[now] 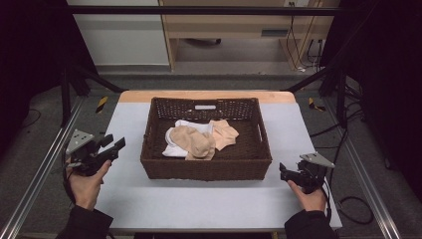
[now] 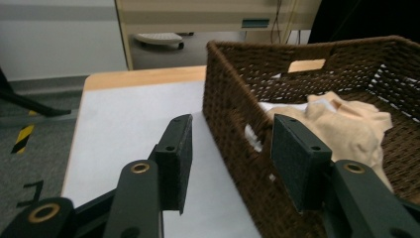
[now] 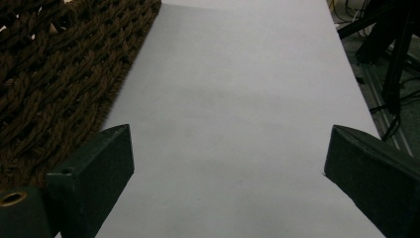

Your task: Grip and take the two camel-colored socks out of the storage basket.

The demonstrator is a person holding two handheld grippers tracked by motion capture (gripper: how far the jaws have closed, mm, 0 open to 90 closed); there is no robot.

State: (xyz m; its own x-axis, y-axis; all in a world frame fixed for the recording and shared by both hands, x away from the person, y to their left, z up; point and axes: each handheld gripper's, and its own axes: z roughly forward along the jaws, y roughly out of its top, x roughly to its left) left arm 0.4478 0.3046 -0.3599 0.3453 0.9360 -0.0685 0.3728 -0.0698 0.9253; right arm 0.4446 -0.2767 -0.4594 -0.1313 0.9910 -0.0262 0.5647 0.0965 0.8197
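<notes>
Basket of socks mid-tabletop; left claw and right claw flank it, released, empty. Judged: start; next, reach in for a sock.

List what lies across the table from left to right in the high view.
Left gripper → brown woven basket holding beige and white socks → right gripper.

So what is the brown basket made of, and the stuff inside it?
The basket looks like woven wicker or twisted cord, matte dark brown, with visible braided strands. The beige socks and white cloth look like soft knit fabric, limp and crumpled.
</notes>
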